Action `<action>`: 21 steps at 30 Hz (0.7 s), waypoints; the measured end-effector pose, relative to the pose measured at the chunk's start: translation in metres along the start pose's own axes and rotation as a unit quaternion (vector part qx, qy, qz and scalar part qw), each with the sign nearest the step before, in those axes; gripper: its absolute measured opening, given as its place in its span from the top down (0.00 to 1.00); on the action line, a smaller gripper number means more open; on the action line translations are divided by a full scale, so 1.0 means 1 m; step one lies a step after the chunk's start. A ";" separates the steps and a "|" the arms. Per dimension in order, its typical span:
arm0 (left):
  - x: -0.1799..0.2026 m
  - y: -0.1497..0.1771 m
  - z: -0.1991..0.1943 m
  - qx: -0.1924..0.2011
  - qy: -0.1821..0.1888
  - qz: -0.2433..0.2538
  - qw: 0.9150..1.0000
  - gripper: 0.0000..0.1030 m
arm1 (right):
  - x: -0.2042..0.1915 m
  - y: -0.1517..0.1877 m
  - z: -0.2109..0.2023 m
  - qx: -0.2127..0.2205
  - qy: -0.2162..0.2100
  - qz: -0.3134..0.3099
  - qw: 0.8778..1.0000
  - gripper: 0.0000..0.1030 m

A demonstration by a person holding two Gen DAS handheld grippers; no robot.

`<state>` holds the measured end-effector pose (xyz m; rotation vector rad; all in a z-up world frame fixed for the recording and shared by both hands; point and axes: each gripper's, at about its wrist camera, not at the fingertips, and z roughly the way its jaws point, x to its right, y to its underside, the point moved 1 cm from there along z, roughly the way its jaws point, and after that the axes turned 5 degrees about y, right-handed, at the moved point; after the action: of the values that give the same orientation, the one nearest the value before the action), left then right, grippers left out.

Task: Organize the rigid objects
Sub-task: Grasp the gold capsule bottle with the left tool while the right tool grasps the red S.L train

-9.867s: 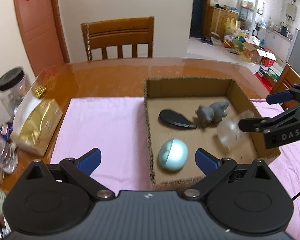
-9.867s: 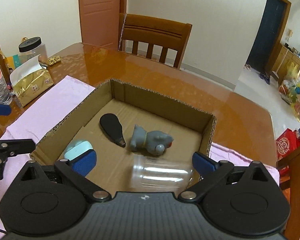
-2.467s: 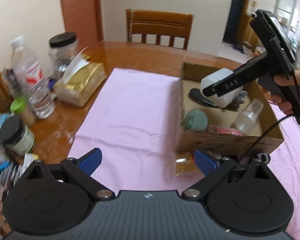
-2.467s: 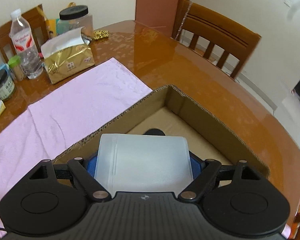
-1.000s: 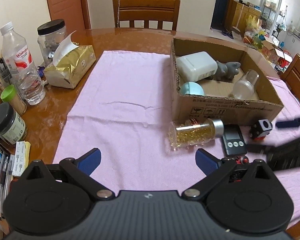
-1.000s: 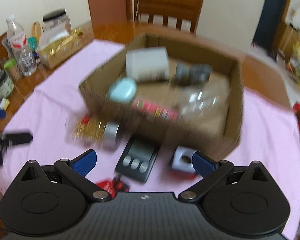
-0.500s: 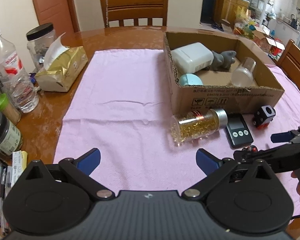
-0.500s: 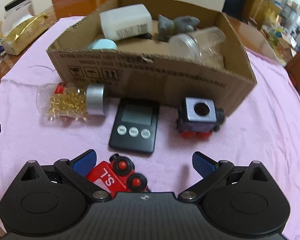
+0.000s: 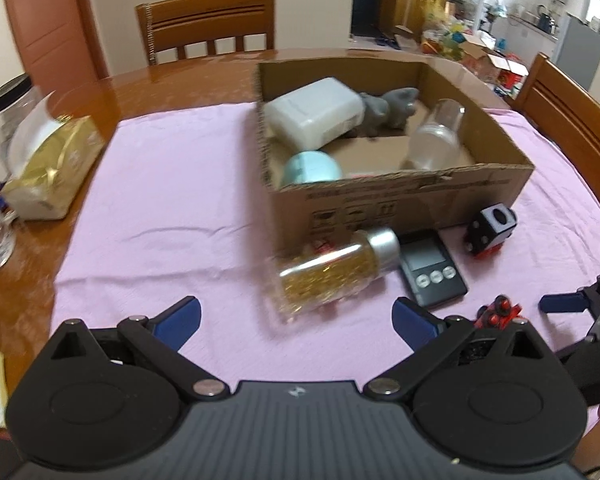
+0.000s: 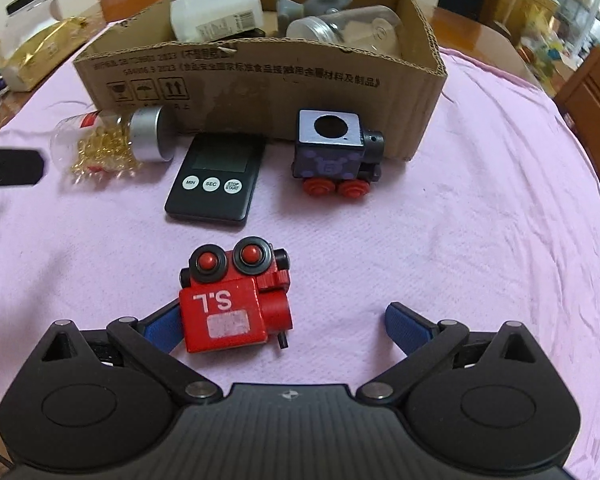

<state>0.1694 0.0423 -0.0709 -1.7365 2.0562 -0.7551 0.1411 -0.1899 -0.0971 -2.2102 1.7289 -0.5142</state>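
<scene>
Four things already sit in the cardboard box [image 10: 260, 80] at frame top, while the wide-open right gripper [image 10: 288, 328] closes in on the red toy train [image 10: 232, 304] at lower centre, left gripper [image 9: 296, 318] open and empty, four items to go.

Red toy train [image 10: 234, 306] with white letters and black wheels; purple-grey toy engine [image 10: 336, 152] on red wheels; black timer [image 10: 214, 180], white buttons; pink cloth [image 10: 460, 220]; brown cardboard box [image 10: 260, 80], black print; golden-filled bottle [image 9: 332, 272], silver cap.
</scene>
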 end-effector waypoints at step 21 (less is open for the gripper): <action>0.031 -0.030 0.053 0.015 -0.041 0.042 0.998 0.01 | -0.001 0.003 -0.002 0.024 -0.011 -0.019 0.999 0.00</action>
<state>0.2184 -0.0005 -0.0932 -1.6259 2.0383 -0.6745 0.1368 -0.1894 -0.0965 -2.2118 1.6489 -0.5321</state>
